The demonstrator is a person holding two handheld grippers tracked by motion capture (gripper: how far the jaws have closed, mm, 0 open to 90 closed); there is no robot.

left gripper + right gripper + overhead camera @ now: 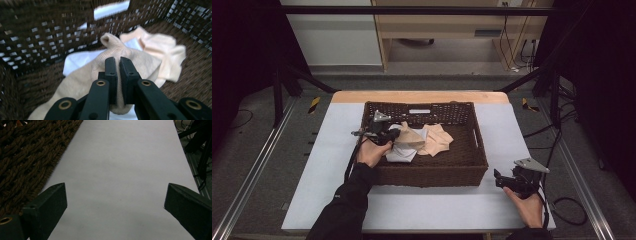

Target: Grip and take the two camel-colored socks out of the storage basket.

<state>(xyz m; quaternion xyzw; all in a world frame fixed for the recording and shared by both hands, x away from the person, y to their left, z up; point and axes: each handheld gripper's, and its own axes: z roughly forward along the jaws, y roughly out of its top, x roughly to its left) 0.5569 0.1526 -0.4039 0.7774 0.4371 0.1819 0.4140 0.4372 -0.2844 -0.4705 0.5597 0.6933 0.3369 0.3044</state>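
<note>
A dark brown wicker basket [479,155] stands in the middle of the white table. Inside lie a tan knitted cloth [411,137], a white cloth [402,154] under it and a pale peach cloth [438,140] to the right. My left gripper [391,134] is inside the basket at its left side, shut on a fold of the tan knitted cloth [120,51], which bulges up between the jaws [118,62]. My right gripper [498,178] rests on the table just right of the basket's near right corner, open, with bare table between its jaws [115,192].
The basket wall [22,157] lies close on the left of the right gripper. The white table top [432,205] has free room in front of the basket and on both sides. Black frame bars and cables [557,150] stand beyond the right edge.
</note>
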